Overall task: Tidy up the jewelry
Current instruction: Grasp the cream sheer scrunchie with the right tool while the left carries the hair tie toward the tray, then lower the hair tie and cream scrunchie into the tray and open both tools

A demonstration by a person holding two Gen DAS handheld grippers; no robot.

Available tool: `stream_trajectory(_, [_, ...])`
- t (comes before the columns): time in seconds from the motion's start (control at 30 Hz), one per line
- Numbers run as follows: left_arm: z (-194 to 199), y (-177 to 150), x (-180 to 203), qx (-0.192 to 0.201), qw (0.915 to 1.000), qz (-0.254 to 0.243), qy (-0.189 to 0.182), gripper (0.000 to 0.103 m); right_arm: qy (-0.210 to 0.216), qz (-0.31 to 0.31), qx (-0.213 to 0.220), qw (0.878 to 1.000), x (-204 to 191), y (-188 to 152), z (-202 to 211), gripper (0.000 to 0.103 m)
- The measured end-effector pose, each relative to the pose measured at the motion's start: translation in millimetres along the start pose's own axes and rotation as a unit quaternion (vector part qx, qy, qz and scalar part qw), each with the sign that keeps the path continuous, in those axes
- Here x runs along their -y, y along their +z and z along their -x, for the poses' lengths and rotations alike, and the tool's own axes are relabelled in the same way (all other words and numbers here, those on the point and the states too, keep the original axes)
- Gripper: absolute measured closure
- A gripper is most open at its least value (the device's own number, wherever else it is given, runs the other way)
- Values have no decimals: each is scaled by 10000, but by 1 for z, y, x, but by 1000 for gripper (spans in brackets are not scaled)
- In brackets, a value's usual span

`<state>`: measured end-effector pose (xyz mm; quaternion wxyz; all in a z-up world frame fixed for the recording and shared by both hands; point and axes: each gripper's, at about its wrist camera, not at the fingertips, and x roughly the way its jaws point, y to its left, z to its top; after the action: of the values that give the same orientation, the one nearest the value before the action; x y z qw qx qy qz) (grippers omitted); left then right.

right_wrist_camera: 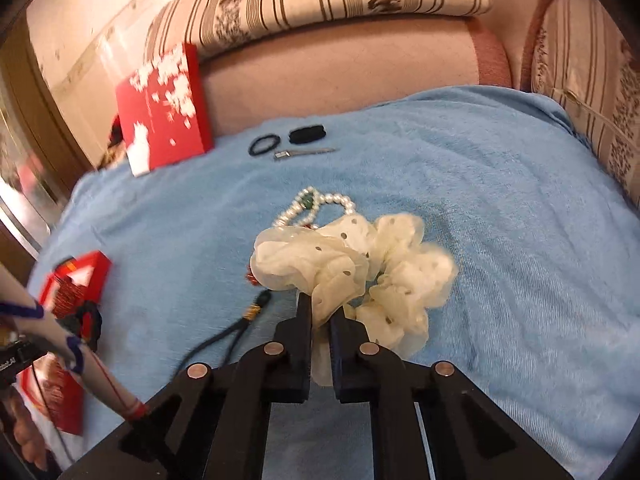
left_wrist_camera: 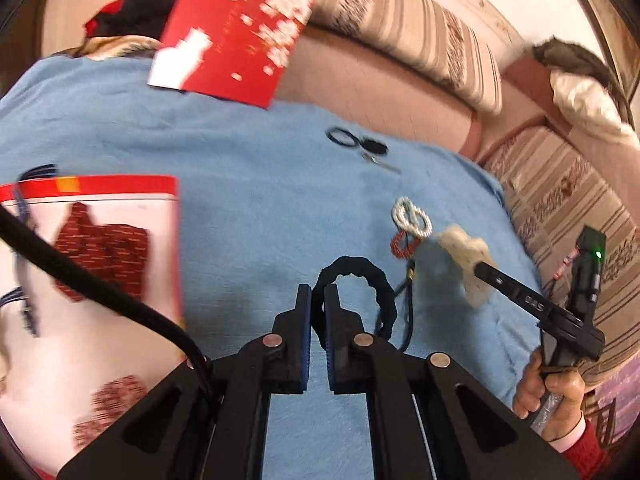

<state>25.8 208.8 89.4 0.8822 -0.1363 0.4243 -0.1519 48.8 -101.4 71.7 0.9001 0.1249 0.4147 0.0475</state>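
My left fingers (left_wrist_camera: 318, 300) pinching the black scrunchie (left_wrist_camera: 370, 280), my right fingers (right_wrist_camera: 321, 312) clamped on the cream scrunchie (right_wrist_camera: 360, 264), pearl bracelet (right_wrist_camera: 320, 204) just beyond, blue blanket (right_wrist_camera: 500, 220) beneath.

Right gripper (right_wrist_camera: 320, 308) pinched tight on a fold of the cream scrunchie (right_wrist_camera: 360, 272), which sits on the blue towel (right_wrist_camera: 500, 220). Pearl bracelet (right_wrist_camera: 320, 204) just beyond the scrunchie, partly tucked under it. Farther back: black hair tie (right_wrist_camera: 264, 145), black pad (right_wrist_camera: 307, 134) and a metal hair clip (right_wrist_camera: 304, 153), near one another. Red box lid (right_wrist_camera: 164, 108) leans against the sofa (right_wrist_camera: 340, 68). Black cord (right_wrist_camera: 224, 336) lies left of the fingers.
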Motion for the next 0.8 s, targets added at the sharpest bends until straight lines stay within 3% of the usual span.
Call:
stream_trajectory(0.2, [49,-1,-33,366,9977,347,450,97,519,-193,-54,9985,-23,10,29,95])
stream_trajectory(0.33, [85,-16,-65,536,9928,596,887,97,842,79,-119,9963,-66,16,45,95])
stream_trajectory(0.67, [108,-50,-149,153,9708,1525,1846,97,1614,1348,-331,9771,-220,11,52,95])
stream_trajectory(0.8, [100,-59,-173,-119,9630,1814,1989,97,1749,1842,-447,9662,-278,-5,37,95])
